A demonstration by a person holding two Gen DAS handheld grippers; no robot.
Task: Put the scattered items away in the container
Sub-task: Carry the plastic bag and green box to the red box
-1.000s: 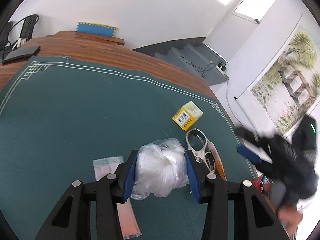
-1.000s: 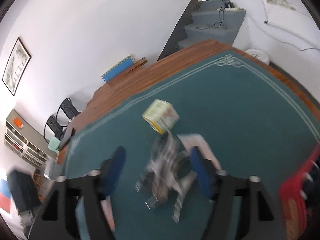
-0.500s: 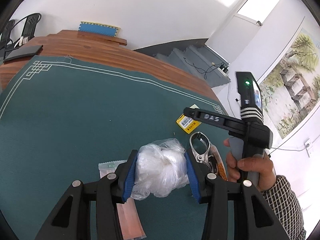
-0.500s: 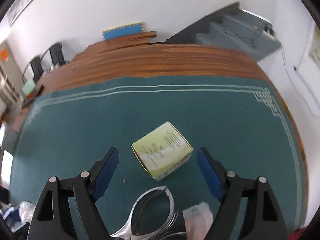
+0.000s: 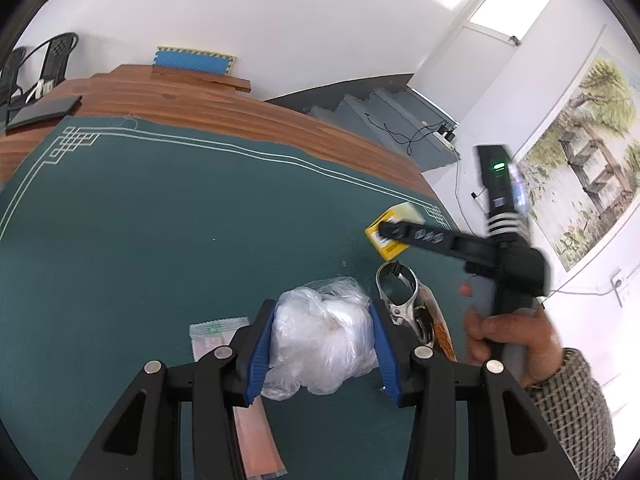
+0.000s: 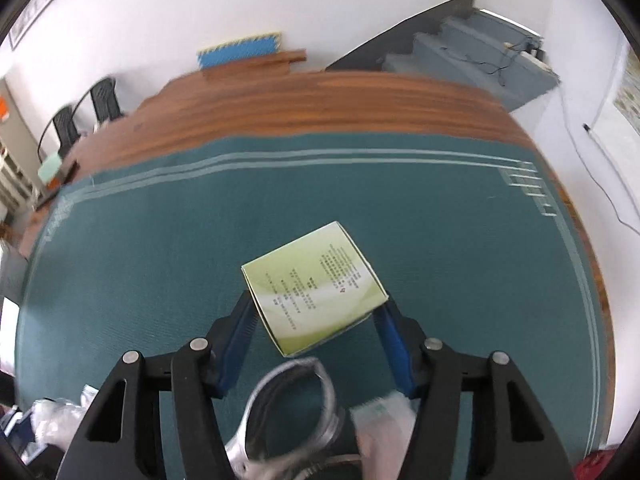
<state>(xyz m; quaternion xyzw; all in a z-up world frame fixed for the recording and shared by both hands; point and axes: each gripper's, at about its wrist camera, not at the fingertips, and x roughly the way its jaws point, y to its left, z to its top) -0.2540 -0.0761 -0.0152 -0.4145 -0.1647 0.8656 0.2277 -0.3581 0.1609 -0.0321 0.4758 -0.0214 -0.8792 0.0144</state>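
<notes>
Left wrist view: the left gripper [image 5: 322, 346] clasps a crumpled clear plastic bag [image 5: 325, 336] at 6 o'clock on the green mat [image 5: 140, 240]; metal clamp [image 5: 397, 288], flat sachet [image 5: 216, 336] and yellow-green carton [image 6: 314, 286] lie loose; right gripper [image 6: 316, 322] brackets that carton, grip uncertain; the container is out of sight.

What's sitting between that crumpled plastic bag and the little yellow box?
In the left wrist view, the shiny metal tongs lie between the plastic bag and the yellow box, close beside the bag; beyond them is bare green mat.
</notes>
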